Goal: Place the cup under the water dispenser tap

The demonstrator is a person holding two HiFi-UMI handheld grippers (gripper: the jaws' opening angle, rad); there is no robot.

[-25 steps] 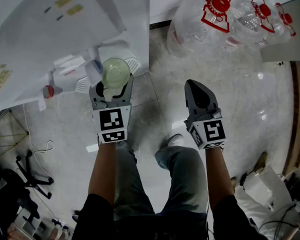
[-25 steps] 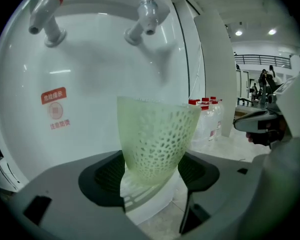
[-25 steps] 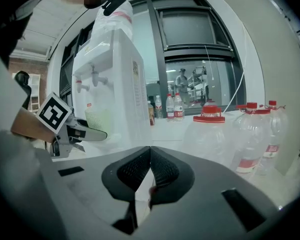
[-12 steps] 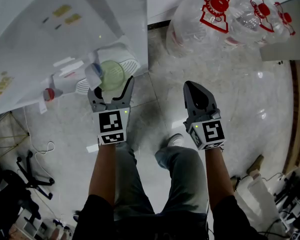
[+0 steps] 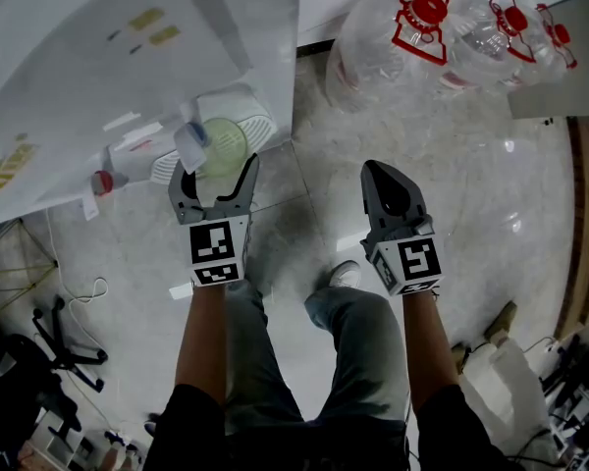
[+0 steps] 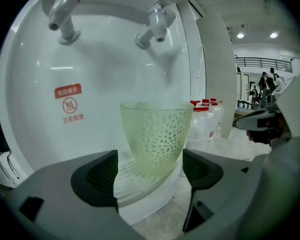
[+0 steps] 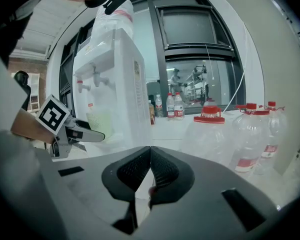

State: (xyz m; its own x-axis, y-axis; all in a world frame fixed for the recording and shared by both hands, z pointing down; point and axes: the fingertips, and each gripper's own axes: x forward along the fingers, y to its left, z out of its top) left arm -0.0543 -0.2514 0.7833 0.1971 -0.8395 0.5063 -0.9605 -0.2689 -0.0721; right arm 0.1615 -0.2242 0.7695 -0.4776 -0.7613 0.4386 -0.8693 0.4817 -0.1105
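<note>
Cup: your cup (image 6: 152, 136) stands upright on the drip tray (image 6: 127, 176), straight below the tap (image 6: 156, 24).
Left gripper (image 6: 150, 173): jaws have just been opening; the cup sits between them, pads clear of it.
Right gripper (image 7: 149, 173): closed, empty, well away from the tap.
Done: placing and release (my judgement).
Left: back away from the tap.
</note>
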